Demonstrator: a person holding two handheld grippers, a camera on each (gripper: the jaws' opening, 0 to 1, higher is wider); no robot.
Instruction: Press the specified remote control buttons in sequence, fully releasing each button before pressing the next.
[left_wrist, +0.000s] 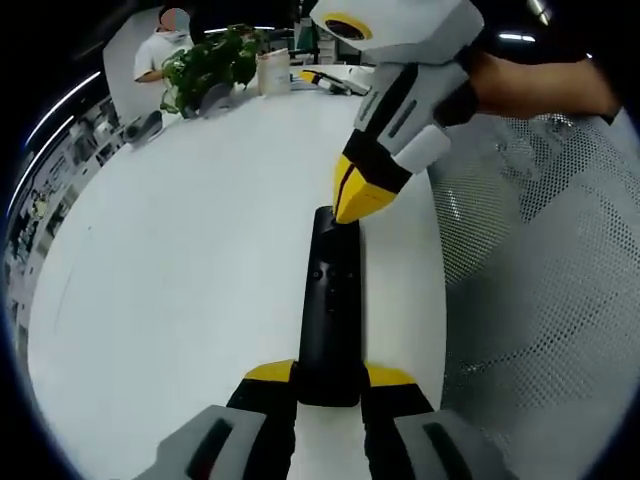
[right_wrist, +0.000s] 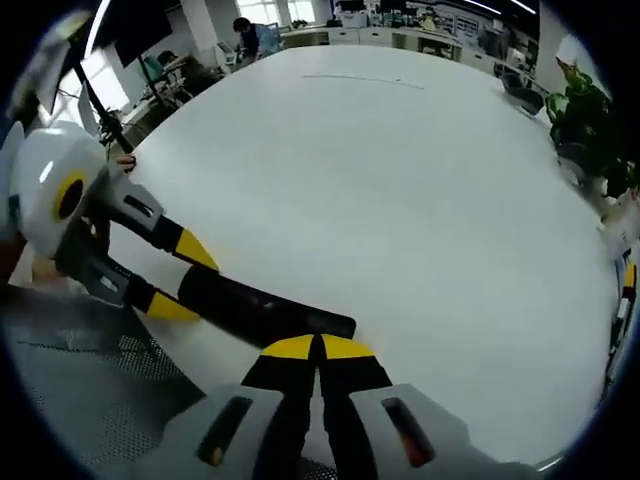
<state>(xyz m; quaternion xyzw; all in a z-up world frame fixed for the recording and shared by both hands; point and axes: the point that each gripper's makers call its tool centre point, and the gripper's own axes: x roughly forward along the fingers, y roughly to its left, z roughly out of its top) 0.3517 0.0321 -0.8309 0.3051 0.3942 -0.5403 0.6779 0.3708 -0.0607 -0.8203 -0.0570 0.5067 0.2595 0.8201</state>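
Remote (left_wrist: 331, 310) end under right tool (left_wrist: 352, 207)

Bright, even light; fisheye-warped edges.

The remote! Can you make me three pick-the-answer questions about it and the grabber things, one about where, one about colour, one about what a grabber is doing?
1. Where does the remote lie?
A. on the white table
B. on the mesh chair
C. in the plant pot

2. What colour are the tips of the right gripper?
A. red
B. yellow
C. green

3. What is the left gripper doing?
A. hanging open in the air
B. holding a cup
C. gripping the remote's near end

Answers: 1 A, the black remote rests flat on the white tabletop. 2 B, its pointed tips show yellow above the remote's far end. 3 C, its two yellow-edged jaws sit tight against both sides of the remote.
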